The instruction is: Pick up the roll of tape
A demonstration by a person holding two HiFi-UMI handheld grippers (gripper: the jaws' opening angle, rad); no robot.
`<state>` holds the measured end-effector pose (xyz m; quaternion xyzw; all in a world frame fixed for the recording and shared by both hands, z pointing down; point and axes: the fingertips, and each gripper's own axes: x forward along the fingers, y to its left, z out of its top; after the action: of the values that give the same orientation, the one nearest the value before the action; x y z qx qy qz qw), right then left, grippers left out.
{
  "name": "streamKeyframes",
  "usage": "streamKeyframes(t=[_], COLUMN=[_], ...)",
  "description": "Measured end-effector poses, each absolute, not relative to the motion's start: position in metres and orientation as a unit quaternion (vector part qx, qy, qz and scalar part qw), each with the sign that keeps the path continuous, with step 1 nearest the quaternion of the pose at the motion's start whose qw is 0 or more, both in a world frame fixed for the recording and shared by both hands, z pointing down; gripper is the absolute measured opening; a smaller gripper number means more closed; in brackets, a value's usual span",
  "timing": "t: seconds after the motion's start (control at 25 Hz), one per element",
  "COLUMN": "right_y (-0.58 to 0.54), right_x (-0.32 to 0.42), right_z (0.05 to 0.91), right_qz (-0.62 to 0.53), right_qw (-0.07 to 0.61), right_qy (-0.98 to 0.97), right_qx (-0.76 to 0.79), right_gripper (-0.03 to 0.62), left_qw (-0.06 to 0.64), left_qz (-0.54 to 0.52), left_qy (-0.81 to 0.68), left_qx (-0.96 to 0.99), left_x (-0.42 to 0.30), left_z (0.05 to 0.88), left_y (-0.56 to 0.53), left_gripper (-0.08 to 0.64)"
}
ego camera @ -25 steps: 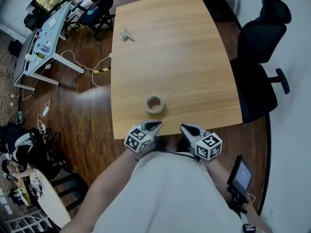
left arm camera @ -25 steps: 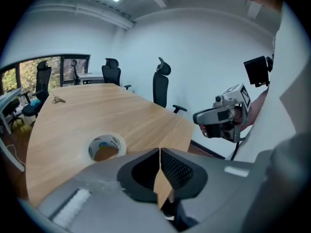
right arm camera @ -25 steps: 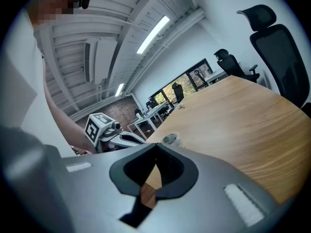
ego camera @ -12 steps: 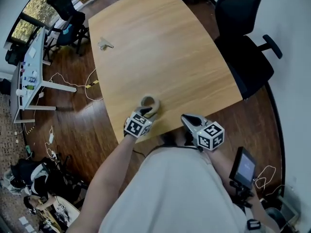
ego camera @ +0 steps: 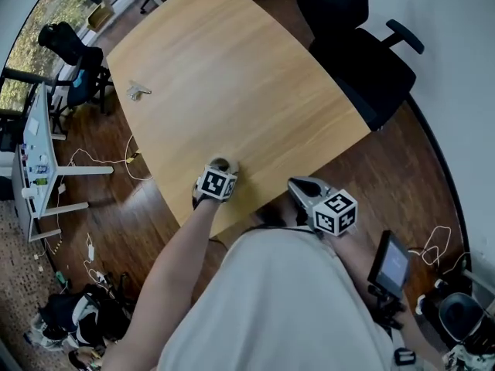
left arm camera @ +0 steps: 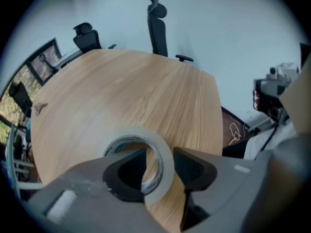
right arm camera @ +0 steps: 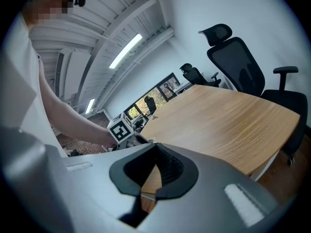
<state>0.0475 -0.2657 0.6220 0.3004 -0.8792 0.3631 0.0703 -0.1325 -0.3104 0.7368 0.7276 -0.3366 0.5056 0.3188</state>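
Tape [left arm camera: 164, 152] lies flat on the counter [ego camera: 232, 76], near the edge by the person; left tool [left arm camera: 159, 165] has its jaws spread astride the roll's wall, one in the hole, one outside. Right tool [right arm camera: 156, 171], jaws pressed together and empty, hangs just off that same edge

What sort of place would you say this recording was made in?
Most likely an office or meeting room: a large wooden table, a black swivel office chair beside it, a white desk further off, and a ceiling strip light overhead.
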Motion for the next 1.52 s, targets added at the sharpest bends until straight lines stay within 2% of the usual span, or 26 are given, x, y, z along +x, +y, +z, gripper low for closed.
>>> streamKeyframes(t=[0.24, 0.36, 0.64, 0.96, 1.24, 1.52], right_y=[-0.265, -0.267, -0.269, -0.281, -0.277, -0.273], right_x=[0.07, 0.078, 0.07, 0.07, 0.076, 0.097], right_z=[0.622, 0.624, 0.616, 0.619, 0.618, 0.624], right_qz=[0.372, 0.373, 0.368, 0.36, 0.347, 0.348], right_qw=[0.059, 0.056, 0.062, 0.069, 0.074, 0.084], right_qy=[-0.863, -0.861, -0.864, -0.883, -0.9, -0.905], right_qx=[0.337, 0.342, 0.337, 0.294, 0.254, 0.231], right_gripper=[0.006, 0.006, 0.006, 0.006, 0.006, 0.006], left_qw=[0.432, 0.456, 0.436, 0.343, 0.333, 0.291], left_qz=[0.442, 0.446, 0.465, 0.535, 0.452, 0.36], left_qy=[-0.405, -0.423, -0.423, -0.379, -0.385, -0.388], left_qx=[0.673, 0.643, 0.644, 0.673, 0.732, 0.797], left_x=[-0.132, -0.134, -0.143, -0.122, -0.087, -0.04], left_z=[0.743, 0.752, 0.745, 0.739, 0.724, 0.701], left_y=[-0.333, -0.334, -0.329, -0.305, -0.283, -0.255], left_gripper=[0.199, 0.188, 0.144, 0.094, 0.092, 0.092])
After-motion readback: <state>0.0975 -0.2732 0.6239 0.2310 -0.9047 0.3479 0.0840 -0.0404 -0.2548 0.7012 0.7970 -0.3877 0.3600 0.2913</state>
